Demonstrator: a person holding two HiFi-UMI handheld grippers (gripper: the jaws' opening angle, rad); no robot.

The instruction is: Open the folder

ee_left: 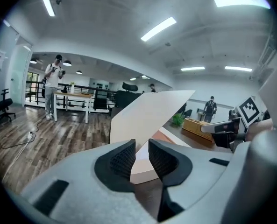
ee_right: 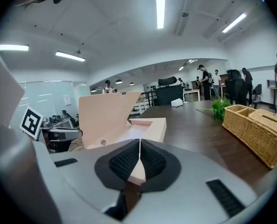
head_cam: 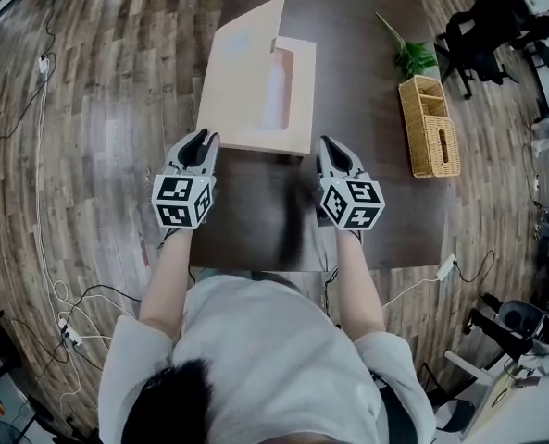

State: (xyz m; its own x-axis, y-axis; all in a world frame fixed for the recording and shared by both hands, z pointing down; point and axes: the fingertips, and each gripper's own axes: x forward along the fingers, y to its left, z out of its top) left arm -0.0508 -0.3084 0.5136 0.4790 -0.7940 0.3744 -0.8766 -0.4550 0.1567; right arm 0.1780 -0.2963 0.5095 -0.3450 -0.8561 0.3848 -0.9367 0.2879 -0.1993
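Observation:
A pale pink box folder (head_cam: 288, 100) lies on the dark table (head_cam: 367, 192), its lid (head_cam: 242, 58) raised and leaning to the left. My left gripper (head_cam: 201, 142) sits at the folder's near left corner, jaws a little apart and open; in the left gripper view (ee_left: 141, 155) the folder's corner (ee_left: 145, 169) shows through the gap, and the lid (ee_left: 147, 113) rises beyond. My right gripper (head_cam: 333, 151) is just right of the near right corner, shut with nothing held. The right gripper view (ee_right: 139, 155) shows the lid (ee_right: 105, 115) and the shallow base (ee_right: 150, 125).
A wicker basket (head_cam: 429, 123) (ee_right: 259, 125) stands at the table's right edge, with a green plant sprig (head_cam: 408, 54) (ee_right: 221, 108) beyond it. Office chairs (head_cam: 487, 35) are off the table's far right. Cables run over the wooden floor (head_cam: 43, 202) to the left.

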